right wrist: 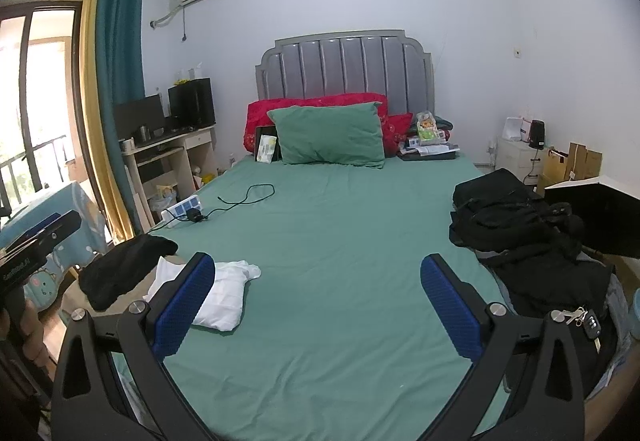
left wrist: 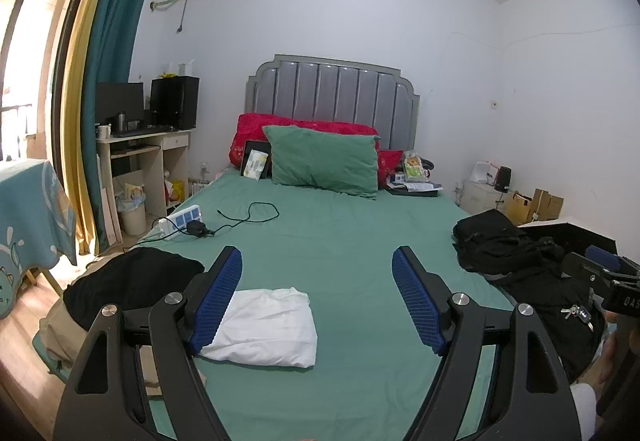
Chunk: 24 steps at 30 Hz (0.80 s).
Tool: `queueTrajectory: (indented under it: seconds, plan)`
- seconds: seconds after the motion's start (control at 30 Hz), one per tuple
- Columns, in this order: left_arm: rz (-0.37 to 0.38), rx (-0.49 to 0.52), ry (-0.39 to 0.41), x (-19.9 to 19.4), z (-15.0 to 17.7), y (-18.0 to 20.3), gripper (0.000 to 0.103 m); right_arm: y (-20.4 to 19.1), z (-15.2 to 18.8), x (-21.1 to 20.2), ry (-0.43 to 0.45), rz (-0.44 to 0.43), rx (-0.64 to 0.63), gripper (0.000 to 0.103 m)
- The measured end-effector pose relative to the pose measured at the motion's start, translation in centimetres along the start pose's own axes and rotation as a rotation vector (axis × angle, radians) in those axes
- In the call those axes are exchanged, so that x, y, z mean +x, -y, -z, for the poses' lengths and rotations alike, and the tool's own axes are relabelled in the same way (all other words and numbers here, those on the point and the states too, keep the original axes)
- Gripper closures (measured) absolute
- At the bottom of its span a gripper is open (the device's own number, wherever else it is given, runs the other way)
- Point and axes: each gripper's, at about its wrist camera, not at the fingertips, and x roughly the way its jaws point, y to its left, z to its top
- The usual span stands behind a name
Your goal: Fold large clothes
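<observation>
I held my left gripper (left wrist: 318, 297) above the foot of the bed, its blue pads (left wrist: 218, 301) spread wide with nothing between them, and my right gripper (right wrist: 318, 305) hung the same way, released and empty over the green sheet (right wrist: 340, 233). In the left wrist view, a folded white garment (left wrist: 268, 327) lay flat on the sheet at about seven o'clock from the gap between the fingers, its near corner hidden behind the left pad. Beyond it, at nine o'clock, a black garment (left wrist: 132, 283) was draped over the bed's left edge. At three o'clock, a heap of dark clothes (left wrist: 516, 257) was piled on the right edge of the mattress, with a set of keys (left wrist: 578, 311) lying on it. Farther up the sheet, toward eleven o'clock, a power strip (left wrist: 180, 221) and a black charger cable (left wrist: 248, 217) rested near the left side. At twelve o'clock, a green pillow (left wrist: 324, 161) leaned against red pillows (left wrist: 256, 131) and the grey padded headboard (left wrist: 332, 93).
</observation>
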Motion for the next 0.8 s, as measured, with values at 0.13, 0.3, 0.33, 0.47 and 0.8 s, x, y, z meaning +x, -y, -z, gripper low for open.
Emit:
queueTrajectory:
  seconds: [0.13, 0.3, 0.33, 0.47, 0.8]
  plan:
    - [0.004, -0.007, -0.006, -0.01, 0.14, 0.08, 0.023, 0.23, 0.03, 0.05, -0.006, -0.001, -0.002, 0.002]
    - [0.002, -0.012, -0.008, -0.1, 0.31, 0.09, 0.023, 0.36, -0.04, 0.12, -0.006, -0.002, -0.004, 0.002]
    - [0.002, -0.01, -0.008, -0.12, 0.32, 0.11, 0.023, 0.38, -0.03, 0.13, -0.006, -0.002, -0.003, 0.002]
    - [0.001, -0.008, -0.005, -0.21, 0.32, 0.23, 0.023, 0.42, -0.06, 0.11, -0.009, -0.004, -0.002, 0.002]
    - [0.0, -0.009, -0.01, -0.12, 0.46, 0.53, 0.023, 0.43, -0.04, 0.26, -0.013, -0.005, -0.003, 0.002]
